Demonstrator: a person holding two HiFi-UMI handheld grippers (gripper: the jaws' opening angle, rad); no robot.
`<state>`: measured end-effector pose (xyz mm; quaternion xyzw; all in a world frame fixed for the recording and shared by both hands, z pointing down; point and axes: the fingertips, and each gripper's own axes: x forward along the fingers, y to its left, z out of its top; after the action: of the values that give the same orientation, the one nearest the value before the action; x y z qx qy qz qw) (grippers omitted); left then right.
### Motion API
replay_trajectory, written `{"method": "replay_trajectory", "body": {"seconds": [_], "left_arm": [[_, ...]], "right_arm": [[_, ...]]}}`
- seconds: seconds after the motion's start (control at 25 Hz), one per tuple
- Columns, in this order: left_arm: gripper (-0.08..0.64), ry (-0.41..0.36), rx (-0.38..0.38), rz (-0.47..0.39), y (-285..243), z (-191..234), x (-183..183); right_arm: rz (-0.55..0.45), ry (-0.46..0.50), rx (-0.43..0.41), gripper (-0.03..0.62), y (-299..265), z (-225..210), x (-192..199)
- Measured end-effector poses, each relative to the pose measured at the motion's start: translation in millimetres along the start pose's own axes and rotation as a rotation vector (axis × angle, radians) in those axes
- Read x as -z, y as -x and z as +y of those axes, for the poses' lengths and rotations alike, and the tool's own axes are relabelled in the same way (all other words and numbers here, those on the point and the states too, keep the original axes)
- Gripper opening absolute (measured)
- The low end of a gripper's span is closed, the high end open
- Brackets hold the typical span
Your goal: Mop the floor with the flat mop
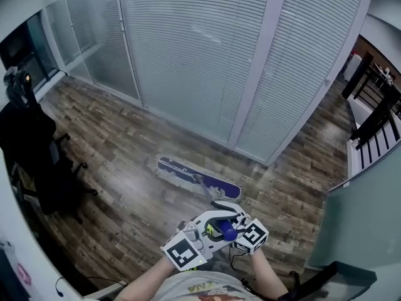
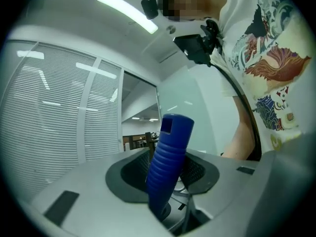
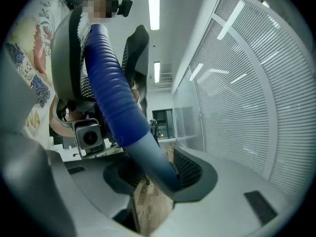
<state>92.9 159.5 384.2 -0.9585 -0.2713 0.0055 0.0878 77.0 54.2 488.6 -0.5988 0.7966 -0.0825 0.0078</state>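
In the head view the flat mop's blue head (image 1: pixel 197 177) lies on the wood floor (image 1: pixel 119 168), a little short of the blinds. Its handle rises toward me and ends in a blue ribbed grip (image 1: pixel 227 232). Both grippers meet at that grip close to my body: the left gripper (image 1: pixel 212 229) from the left, the right gripper (image 1: pixel 234 228) from the right. The left gripper view has the ribbed grip (image 2: pixel 169 162) standing upright between its dark pads, which close on it. In the right gripper view the mop handle (image 3: pixel 123 117) crosses slantwise through the jaws and is clamped there.
A glass partition with white blinds (image 1: pixel 200 61) runs across the far side. A black office chair (image 1: pixel 37 162) stands at the left. Dark chairs and a table (image 1: pixel 376 111) show through a doorway at the right, beside a pale wall (image 1: pixel 366 218).
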Motion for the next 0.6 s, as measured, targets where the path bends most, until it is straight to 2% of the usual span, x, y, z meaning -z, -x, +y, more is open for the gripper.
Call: {"method": "replay_trajectory", "body": {"seconds": [0.12, 0.24, 0.44, 0.6], "left_arm": [[0.149, -0.001, 0.001, -0.021, 18.8, -49.2, -11.7], [0.149, -0.005, -0.01, -0.031, 31.4, -79.5, -16.6], [0.149, -0.027, -0.003, -0.033, 34.6, -104.6, -4.6], [0.147, -0.053, -0.021, -0.046, 40.3, -103.1, 1.0]], "right_arm": [[-0.014, -0.007, 0.001, 0.156, 20.1, 48.1, 11.4], [-0.044, -0.006, 0.004, 0.16, 32.6, 78.4, 22.6], [0.006, 0.013, -0.022, 0.16, 38.0, 97.1, 34.7], [-0.022, 0.028, -0.02, 0.164, 31.4, 97.1, 32.9]]}}
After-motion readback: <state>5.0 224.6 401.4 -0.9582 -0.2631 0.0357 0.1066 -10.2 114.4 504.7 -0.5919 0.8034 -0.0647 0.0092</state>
